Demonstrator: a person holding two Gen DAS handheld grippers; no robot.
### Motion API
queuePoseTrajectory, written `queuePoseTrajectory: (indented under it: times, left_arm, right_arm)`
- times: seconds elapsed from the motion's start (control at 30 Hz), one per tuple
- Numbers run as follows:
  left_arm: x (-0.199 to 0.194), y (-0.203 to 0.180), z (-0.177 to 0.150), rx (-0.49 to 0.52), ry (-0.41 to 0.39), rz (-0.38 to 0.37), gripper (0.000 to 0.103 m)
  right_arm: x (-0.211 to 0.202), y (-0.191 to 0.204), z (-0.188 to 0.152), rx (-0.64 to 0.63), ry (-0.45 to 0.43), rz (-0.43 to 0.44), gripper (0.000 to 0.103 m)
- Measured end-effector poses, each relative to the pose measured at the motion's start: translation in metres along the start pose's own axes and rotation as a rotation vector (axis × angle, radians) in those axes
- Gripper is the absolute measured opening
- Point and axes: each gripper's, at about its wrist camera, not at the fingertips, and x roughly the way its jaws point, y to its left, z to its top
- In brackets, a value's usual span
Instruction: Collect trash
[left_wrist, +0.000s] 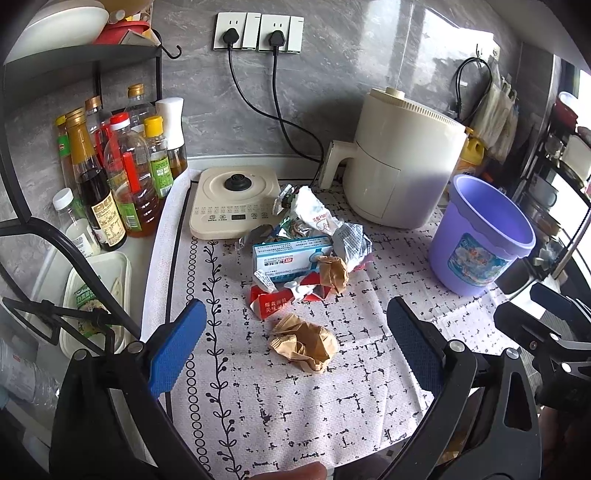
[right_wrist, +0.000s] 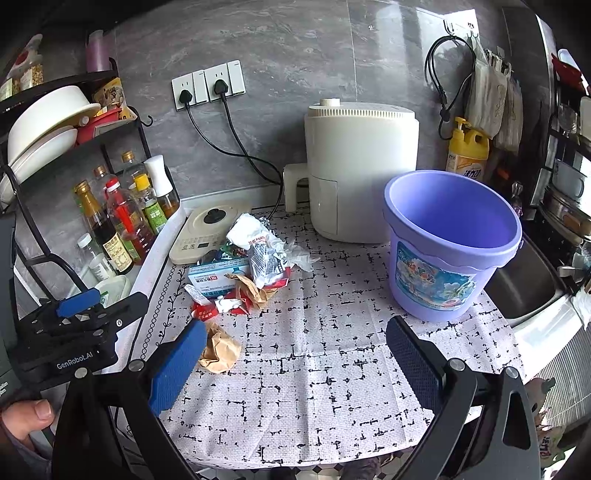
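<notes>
A heap of trash lies on the patterned cloth (left_wrist: 295, 398): a blue-white medicine box (left_wrist: 291, 254), a torn red carton (left_wrist: 275, 301), crumpled white wrappers (left_wrist: 317, 214) and brown paper (left_wrist: 334, 273). One crumpled brown paper ball (left_wrist: 304, 343) lies apart, nearer me, and it also shows in the right wrist view (right_wrist: 219, 350). A purple bucket (left_wrist: 480, 236), seen too in the right wrist view (right_wrist: 448, 240), stands empty at the right. My left gripper (left_wrist: 295, 343) is open, its jaws on either side of the paper ball, above it. My right gripper (right_wrist: 295, 354) is open and empty over bare cloth, left of the bucket.
A cream air fryer (left_wrist: 402, 158) stands behind the bucket. A cream induction plate (left_wrist: 232, 203) lies behind the heap. Sauce bottles (left_wrist: 122, 173) and a black rack (left_wrist: 55, 147) fill the left. A sink (right_wrist: 524, 284) lies at the far right.
</notes>
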Motion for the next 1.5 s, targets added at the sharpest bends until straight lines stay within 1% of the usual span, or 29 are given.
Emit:
queuePoseTrajectory:
  times: [1.5]
  left_arm:
    - [-0.007, -0.009, -0.006, 0.011, 0.003, -0.020, 0.097]
  right_arm:
    - [-0.014, -0.005, -0.007, 0.012, -0.004, -0.025, 0.095]
